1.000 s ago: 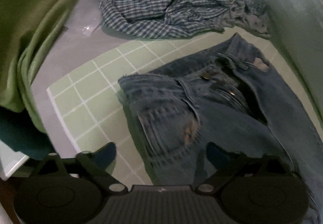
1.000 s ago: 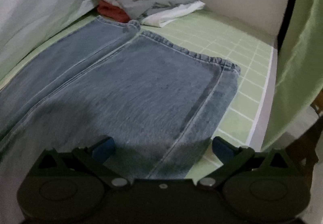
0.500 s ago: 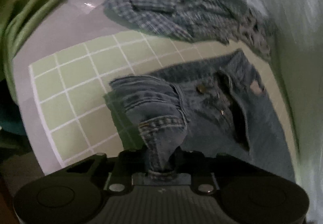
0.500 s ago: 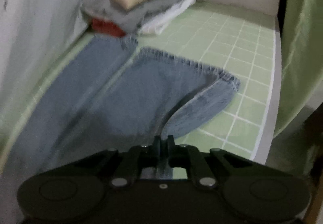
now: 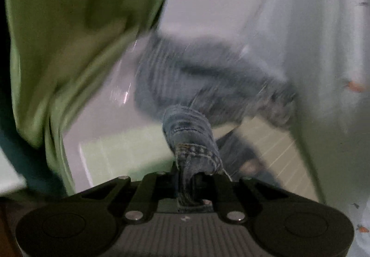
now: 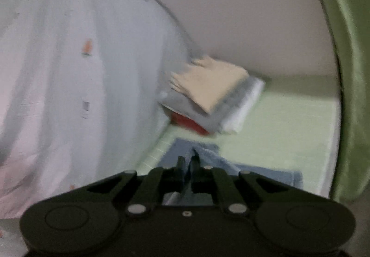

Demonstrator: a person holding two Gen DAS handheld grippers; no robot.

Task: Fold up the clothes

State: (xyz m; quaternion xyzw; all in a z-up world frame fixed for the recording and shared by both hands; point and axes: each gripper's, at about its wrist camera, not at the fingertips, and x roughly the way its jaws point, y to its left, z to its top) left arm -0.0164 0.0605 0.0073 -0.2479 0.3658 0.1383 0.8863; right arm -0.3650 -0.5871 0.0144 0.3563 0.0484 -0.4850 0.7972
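Motion blur smears most of the left wrist view: the checked shirt (image 5: 208, 76) beyond the jeans (image 5: 192, 141) is a streaked blue-grey mass, its pattern unreadable. The jeans' pinched fold disappears between the left gripper (image 5: 188, 178) fingers, and the rest of the garment is hidden behind that fold. In the right wrist view the folded stack (image 6: 212, 95) past the denim is soft, its layers' edges unclear. The green curtain (image 6: 342, 48) is cut off by the frame edge.

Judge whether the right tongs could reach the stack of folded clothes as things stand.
Probably not yet: the right tongs are shut on the jeans. The mat between them and the stack of folded clothes looks bare, so only the load hinders.
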